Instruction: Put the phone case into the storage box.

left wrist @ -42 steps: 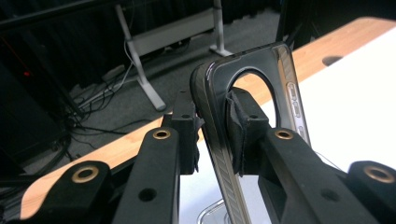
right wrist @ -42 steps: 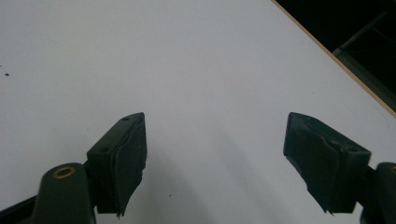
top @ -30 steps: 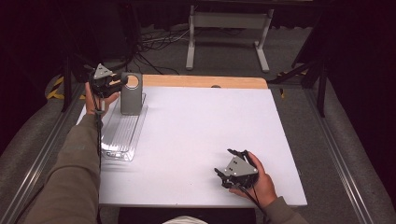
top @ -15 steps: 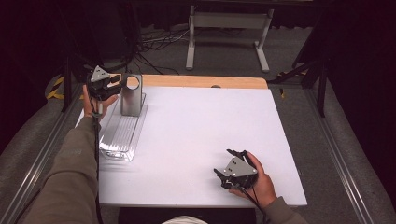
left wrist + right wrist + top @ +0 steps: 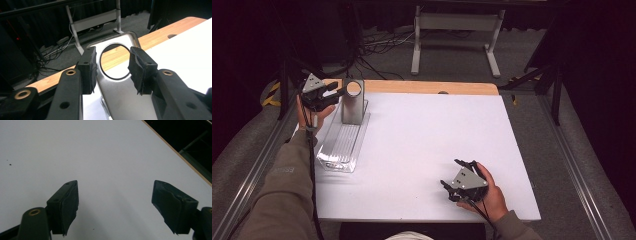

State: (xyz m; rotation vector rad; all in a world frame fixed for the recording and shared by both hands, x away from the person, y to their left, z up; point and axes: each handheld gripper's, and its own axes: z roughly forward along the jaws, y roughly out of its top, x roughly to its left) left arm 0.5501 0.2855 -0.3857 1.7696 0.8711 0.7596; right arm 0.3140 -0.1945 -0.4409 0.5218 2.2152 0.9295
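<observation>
1. At the far left corner of the desk (image 5: 422,145), the left tongs (image 5: 343,90) hover at the upright metal plate (image 5: 353,102), level with its round hole (image 5: 354,89).
2. Seen from the left gripper view, the left tongs (image 5: 112,66) are open, a pad on each side of the hole (image 5: 116,61), and not yet touching the metal.
3. That plate rises from the far end of a clear ridged tray (image 5: 339,142) lying along the desk's left edge.
4. Near the front edge, the right tongs (image 5: 459,175) rest spread wide and empty over bare white surface (image 5: 105,157).
5. The step in hand looks like the approach for a grasp of the plate.
6. Next, the left tongs would likely need to ease forward until the pads bracket the plate's top, then close squarely so it does not tip.
</observation>
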